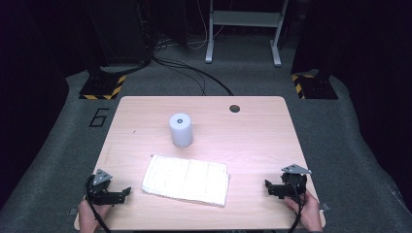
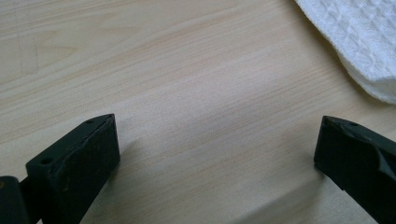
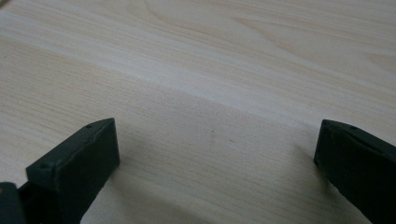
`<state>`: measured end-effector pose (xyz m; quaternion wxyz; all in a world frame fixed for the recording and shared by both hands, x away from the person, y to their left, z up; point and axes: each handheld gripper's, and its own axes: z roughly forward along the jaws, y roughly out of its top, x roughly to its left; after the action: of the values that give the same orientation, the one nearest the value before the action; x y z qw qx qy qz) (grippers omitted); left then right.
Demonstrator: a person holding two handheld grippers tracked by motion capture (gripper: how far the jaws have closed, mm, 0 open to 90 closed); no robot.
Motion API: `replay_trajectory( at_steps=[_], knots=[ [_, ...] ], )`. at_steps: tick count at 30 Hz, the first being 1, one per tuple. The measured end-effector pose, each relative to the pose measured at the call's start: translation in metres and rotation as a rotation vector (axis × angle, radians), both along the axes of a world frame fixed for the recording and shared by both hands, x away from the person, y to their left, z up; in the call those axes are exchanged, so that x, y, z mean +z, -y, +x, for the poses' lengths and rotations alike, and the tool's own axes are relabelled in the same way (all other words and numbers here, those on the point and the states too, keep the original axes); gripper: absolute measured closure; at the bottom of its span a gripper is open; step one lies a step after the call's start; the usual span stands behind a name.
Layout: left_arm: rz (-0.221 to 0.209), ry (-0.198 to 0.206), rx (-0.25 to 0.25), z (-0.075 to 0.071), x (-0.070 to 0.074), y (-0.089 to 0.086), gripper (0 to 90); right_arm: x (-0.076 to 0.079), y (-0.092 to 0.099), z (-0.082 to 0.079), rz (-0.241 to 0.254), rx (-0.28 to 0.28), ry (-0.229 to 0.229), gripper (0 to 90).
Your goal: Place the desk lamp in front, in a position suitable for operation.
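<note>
A folded white waffle-weave cloth (image 1: 187, 179) lies on the light wooden table (image 1: 252, 141), toward the front. Behind it stands a white cylinder (image 1: 180, 129), upright. My left gripper (image 1: 119, 194) rests near the front left corner, a short way left of the cloth, jaws wide open over bare wood. In the left gripper view (image 2: 217, 140) the cloth's corner (image 2: 364, 42) lies at the upper right, apart from the jaws. My right gripper (image 1: 272, 187) sits near the front right corner, open, well right of the cloth. Bare wood lies between its jaws in the right gripper view (image 3: 217, 140).
A round cable hole (image 1: 234, 108) sits near the table's far edge. Beyond the table are grey carpet, black cables (image 1: 194, 73), two stands with yellow-black striped bases (image 1: 102, 87) and a white frame (image 1: 243, 29). A hand (image 1: 306, 213) holds each gripper at the front edge.
</note>
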<state>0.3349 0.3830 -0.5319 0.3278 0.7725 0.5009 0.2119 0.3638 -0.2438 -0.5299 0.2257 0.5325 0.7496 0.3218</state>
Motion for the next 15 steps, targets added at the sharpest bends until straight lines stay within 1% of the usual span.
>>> replay_trajectory(
  at_steps=[2,3,5,6,7,8,9,10,12,13,14,15],
  knots=[
    [-0.004,0.013,0.006,0.0005,-0.001,0.0004,0.1,0.0,0.0,-0.0001,0.001,-0.001,-0.001,0.0],
    [-0.004,0.01,0.005,0.0005,-0.0008,0.0003,0.1,0.0004,0.0011,-0.001,-0.005,0.016,-0.012,0.0],
    [-0.004,0.01,0.006,0.0005,-0.0008,0.0004,0.1,0.0001,0.003,-0.0017,-0.005,0.033,-0.001,0.0],
    [-0.004,0.01,0.006,0.0005,-0.0008,0.0004,0.0,0.0001,0.003,-0.0017,-0.005,0.033,-0.001,0.0],
    [-0.004,0.011,0.007,0.0005,-0.0009,0.0005,0.0,0.0002,0.0048,-0.0023,-0.005,0.049,-0.006,0.0],
    [-0.003,0.011,0.006,0.0005,-0.0009,0.0005,0.0,0.0004,0.0047,-0.0026,-0.007,0.043,-0.011,0.0],
    [-0.003,0.011,0.007,0.0006,-0.0009,0.0006,0.0,0.0006,0.0048,-0.0027,-0.007,0.045,-0.016,0.0],
    [-0.003,0.011,0.007,0.0006,-0.0009,0.0006,0.0,0.0006,0.0057,-0.0015,-0.015,0.058,-0.011,0.0],
    [-0.004,0.011,0.008,0.0007,-0.0009,0.0007,0.0,0.001,0.005,-0.0016,-0.01,0.06,-0.014,0.0],
    [-0.004,0.012,0.008,0.0007,-0.001,0.0007,0.0,0.0014,0.005,-0.0013,-0.014,0.073,-0.017,0.0],
    [-0.003,0.012,0.008,0.0007,-0.001,0.0007,0.0,0.0015,0.0041,-0.0016,-0.011,0.074,-0.019,0.0],
    [-0.004,0.012,0.008,0.0008,-0.001,0.0008,0.0,0.0019,0.0046,-0.0012,-0.018,0.09,-0.021,0.0]
  ],
)
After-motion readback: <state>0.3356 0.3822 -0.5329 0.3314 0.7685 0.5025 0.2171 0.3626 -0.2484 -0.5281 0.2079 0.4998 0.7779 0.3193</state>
